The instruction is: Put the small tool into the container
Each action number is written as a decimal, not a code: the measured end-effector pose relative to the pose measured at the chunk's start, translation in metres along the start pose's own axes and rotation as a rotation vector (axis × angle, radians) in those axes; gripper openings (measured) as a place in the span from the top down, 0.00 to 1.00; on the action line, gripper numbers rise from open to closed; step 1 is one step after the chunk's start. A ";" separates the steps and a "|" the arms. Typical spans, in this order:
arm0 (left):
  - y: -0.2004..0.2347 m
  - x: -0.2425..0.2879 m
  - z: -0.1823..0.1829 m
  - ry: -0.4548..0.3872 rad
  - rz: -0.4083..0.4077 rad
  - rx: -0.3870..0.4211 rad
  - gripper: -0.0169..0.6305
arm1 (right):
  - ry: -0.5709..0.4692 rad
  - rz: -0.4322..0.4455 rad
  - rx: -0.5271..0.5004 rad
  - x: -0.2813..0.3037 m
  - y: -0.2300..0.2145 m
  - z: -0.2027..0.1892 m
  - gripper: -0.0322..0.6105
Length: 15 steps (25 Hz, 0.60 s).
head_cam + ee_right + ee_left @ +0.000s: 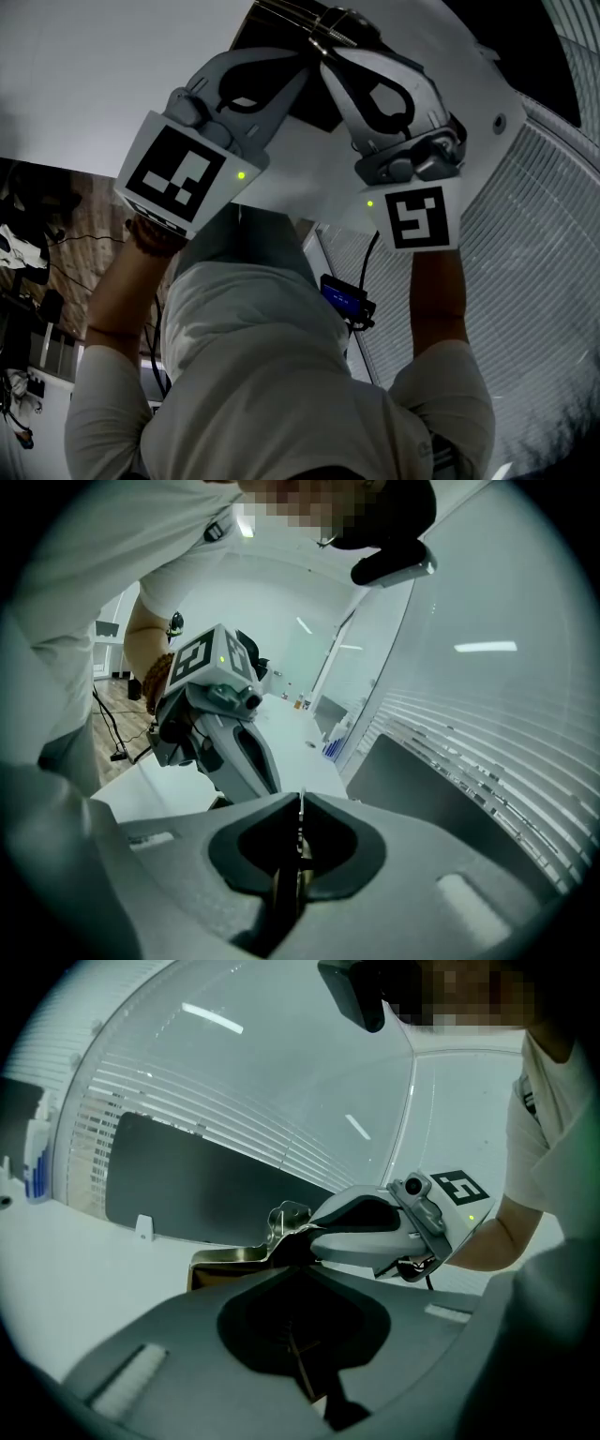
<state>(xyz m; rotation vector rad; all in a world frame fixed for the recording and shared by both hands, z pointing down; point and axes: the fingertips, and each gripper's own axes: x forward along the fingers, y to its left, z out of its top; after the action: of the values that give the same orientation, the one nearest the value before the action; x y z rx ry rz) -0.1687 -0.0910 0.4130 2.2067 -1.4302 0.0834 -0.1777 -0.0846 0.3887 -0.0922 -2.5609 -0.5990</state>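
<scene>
Small shiny metal tool point(300, 844) sits pinched edge-on between the grey jaws of the right gripper point(300, 797). These jaws are pressed almost together on it, and a thin edge of the metal pokes just above their tips. In the left gripper view the tool's curled bright end shows at the right gripper's tips, just above the right end of the brass-coloured open metal container point(223, 1257). Whether tool and rim touch cannot be told. The white worktop point(66, 1241) shows to the container's left. The left gripper point(302, 1269) has its jaws closed as well, with a thin brownish sliver point(302, 1365) caught in the gap behind the tips; what that sliver belongs to is unclear. The container's near side is cut off by the left jaws. In the head view both grippers' tips meet close together, with only a glint of metal among them.
</scene>
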 end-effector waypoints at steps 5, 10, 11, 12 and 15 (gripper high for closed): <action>0.006 0.000 -0.004 0.006 0.012 -0.012 0.97 | 0.022 0.004 0.007 0.005 0.000 -0.005 0.93; 0.011 0.004 -0.008 0.009 0.018 -0.017 0.97 | 0.041 0.011 0.020 0.010 0.000 -0.019 0.93; 0.013 0.003 -0.009 0.011 0.017 -0.019 0.97 | 0.046 0.013 0.023 0.013 0.000 -0.021 0.93; 0.015 0.002 -0.011 0.015 0.015 -0.022 0.97 | 0.051 0.015 0.027 0.015 0.001 -0.022 0.93; 0.021 0.000 -0.016 0.026 0.017 -0.030 0.97 | 0.062 0.024 0.038 0.021 0.004 -0.025 0.93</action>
<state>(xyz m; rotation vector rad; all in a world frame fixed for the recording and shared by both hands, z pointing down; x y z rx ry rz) -0.1828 -0.0906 0.4352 2.1616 -1.4268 0.0959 -0.1838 -0.0926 0.4206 -0.0894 -2.5069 -0.5359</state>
